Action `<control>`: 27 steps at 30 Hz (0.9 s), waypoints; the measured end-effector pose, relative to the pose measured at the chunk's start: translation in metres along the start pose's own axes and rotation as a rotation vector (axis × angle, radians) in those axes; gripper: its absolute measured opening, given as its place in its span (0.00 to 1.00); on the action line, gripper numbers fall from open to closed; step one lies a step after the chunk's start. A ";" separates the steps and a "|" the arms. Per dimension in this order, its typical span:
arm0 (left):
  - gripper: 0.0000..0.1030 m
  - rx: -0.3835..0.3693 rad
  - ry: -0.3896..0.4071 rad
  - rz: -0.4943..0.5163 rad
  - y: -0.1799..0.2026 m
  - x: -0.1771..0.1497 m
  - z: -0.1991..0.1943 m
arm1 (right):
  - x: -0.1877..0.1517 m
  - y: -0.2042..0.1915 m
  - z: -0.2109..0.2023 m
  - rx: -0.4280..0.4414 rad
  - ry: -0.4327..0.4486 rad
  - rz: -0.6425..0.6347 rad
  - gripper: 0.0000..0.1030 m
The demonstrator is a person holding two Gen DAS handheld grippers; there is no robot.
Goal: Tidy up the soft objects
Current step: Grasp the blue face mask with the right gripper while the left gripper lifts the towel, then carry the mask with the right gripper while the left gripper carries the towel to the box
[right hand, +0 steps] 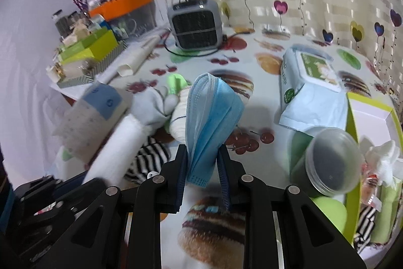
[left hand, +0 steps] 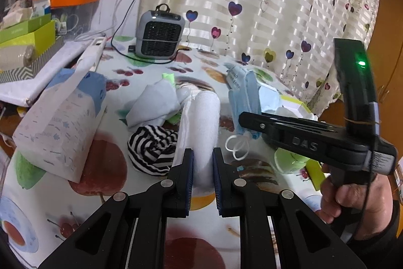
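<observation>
Tablecloth (right hand: pixel 252 52), glossy w/ fruit and pancake print, covers the table; heart-print curtain (left hand: pixel 252 4) hangs along its far edge. Grey boxy fan heater (right hand: pixel 195 25) w/ dark grille sits near the far edge. Lime-green open box (right hand: pixel 352 143) at the right edge holds crumpled white tissue (right hand: pixel 382 155), striped fabric and a pale green soft item. Just beside its left wall: round clear-lidded tub (right hand: pixel 330 163), tilted on its side, contents not clear. Behind it, soft plastic wet-wipes pack (right hand: pixel 312 82). Paper bag (left hand: pixel 60 122), white w/ blue top, lies tilted toward the left edge.

Mid-table heap: pale crumpled cloth (left hand: pixel 156 105), black-white striped fabric (left hand: pixel 151 150), bit of green.

Left gripper (left hand: pixel 203 168): jaws nearly closed, blue pads pinching a fluffy white roll (left hand: pixel 204 122) that runs from the pads to the heap. Right gripper (right hand: pixel 202 163): jaws narrowed onto a folded blue pleated face mask (right hand: pixel 211 112), lifted off the cloth near mid-table; ear loops (left hand: pixel 236 145) dangle white below it.
</observation>
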State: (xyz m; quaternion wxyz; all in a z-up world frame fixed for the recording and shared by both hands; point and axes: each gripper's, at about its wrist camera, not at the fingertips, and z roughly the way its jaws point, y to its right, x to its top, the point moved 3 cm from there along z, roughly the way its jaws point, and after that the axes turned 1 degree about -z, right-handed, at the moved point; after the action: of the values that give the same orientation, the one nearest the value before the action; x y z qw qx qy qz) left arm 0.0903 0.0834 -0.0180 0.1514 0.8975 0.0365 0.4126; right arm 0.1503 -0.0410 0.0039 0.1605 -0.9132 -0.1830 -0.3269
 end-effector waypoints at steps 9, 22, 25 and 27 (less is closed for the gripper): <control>0.13 -0.013 0.015 0.028 0.025 0.005 -0.010 | -0.007 0.003 -0.045 0.008 0.073 -0.012 0.24; 0.13 -0.045 0.023 0.085 0.063 0.013 -0.014 | -0.014 0.024 -0.084 -0.006 0.139 0.010 0.24; 0.13 -0.056 0.021 0.098 0.071 0.015 -0.013 | -0.016 0.031 -0.092 -0.014 0.152 0.020 0.24; 0.13 -0.062 0.022 0.106 0.076 0.017 -0.013 | -0.018 0.037 -0.099 -0.023 0.162 0.027 0.24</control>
State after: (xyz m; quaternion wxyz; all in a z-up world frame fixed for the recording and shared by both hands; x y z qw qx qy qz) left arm 0.0868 0.0172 0.0255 0.1566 0.8884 -0.0220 0.4310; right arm 0.1008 -0.1184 0.0583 0.1686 -0.8878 -0.1532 -0.3998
